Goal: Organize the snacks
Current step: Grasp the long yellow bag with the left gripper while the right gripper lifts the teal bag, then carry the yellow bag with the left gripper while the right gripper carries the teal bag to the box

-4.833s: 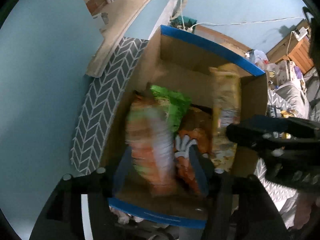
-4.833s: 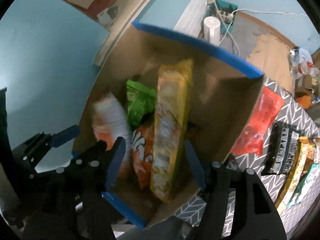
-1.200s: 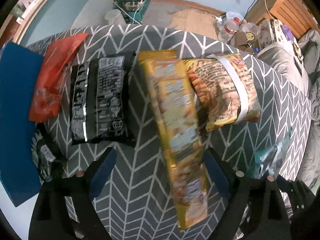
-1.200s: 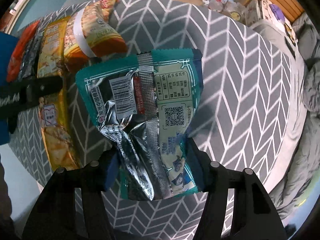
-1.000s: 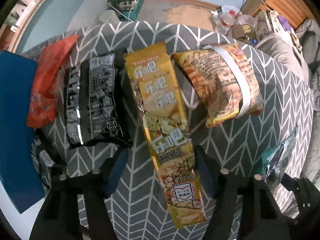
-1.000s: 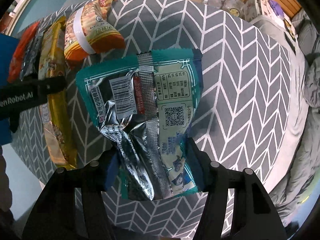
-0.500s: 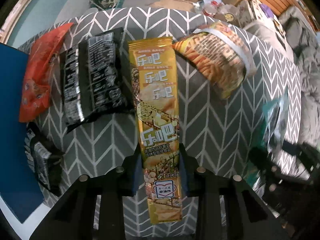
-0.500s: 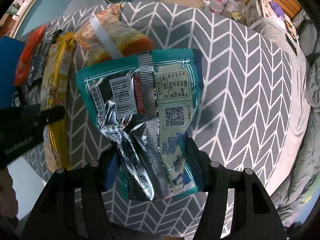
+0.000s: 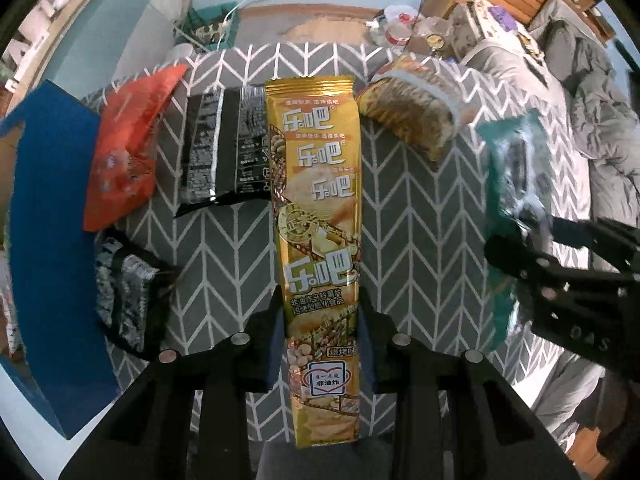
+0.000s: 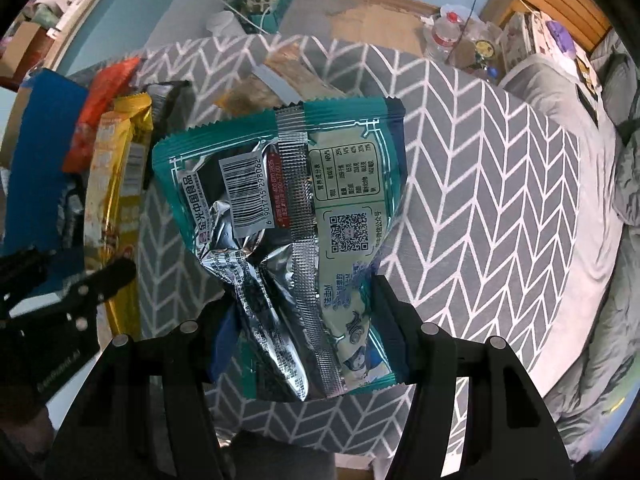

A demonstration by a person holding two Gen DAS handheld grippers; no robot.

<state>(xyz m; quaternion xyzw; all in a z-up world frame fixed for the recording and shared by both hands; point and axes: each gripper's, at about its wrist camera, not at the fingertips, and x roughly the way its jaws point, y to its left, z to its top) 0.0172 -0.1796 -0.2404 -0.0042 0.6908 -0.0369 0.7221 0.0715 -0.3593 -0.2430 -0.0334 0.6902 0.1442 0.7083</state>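
My left gripper [image 9: 319, 312] is shut on a long gold snack pack [image 9: 316, 200], held up above the grey chevron cloth [image 9: 404, 216]. My right gripper [image 10: 302, 300] is shut on a teal and silver snack bag [image 10: 280, 208], lifted over the cloth; this bag also shows blurred in the left wrist view [image 9: 508, 184]. On the cloth lie a red bag [image 9: 124, 152], a black bag [image 9: 224, 152], a small dark pack [image 9: 124, 292] and an orange-brown bag with a white band [image 9: 416, 112].
The blue-edged cardboard box [image 9: 44, 240] stands at the left of the cloth. Beyond the cloth are floor clutter, a power strip in a teal box [image 10: 260, 0], bottles [image 10: 444, 36] and wooden furniture. Grey bedding [image 10: 600, 160] lies at the right.
My left gripper moved from the box to the cloth, closed on the gold pack and lifted it. My right gripper keeps the teal bag and has shifted slightly left.
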